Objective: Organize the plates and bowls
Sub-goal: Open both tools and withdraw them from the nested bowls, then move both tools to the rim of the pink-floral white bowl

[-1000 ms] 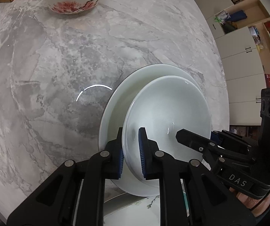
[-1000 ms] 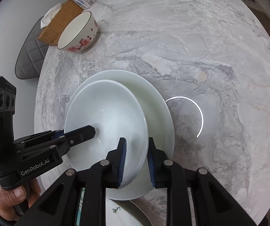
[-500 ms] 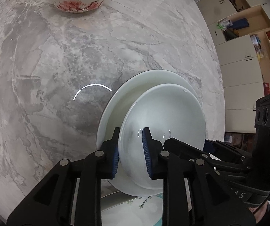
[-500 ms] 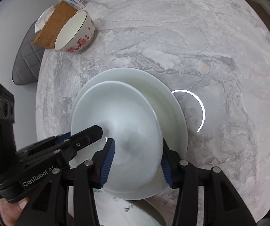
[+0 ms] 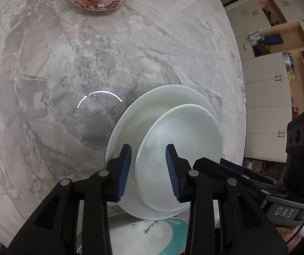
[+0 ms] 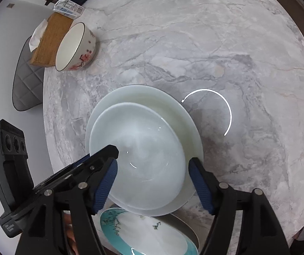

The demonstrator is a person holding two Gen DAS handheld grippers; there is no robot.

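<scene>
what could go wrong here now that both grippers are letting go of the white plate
1. The small white plate sits off-centre on the large white plate, toward the near edge; it could slide or rock.
2. Both the left gripper and right gripper, whose jaws have just been opening, straddle its rim; a skewed pull-back could drag it.
3. The stack overhangs the teal-rimmed plate, so a nudge could knock them together.

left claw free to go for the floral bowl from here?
Probably yes: the left claw has just been opening off the white plate, and bare marble table lies between it and the floral bowl.
</scene>
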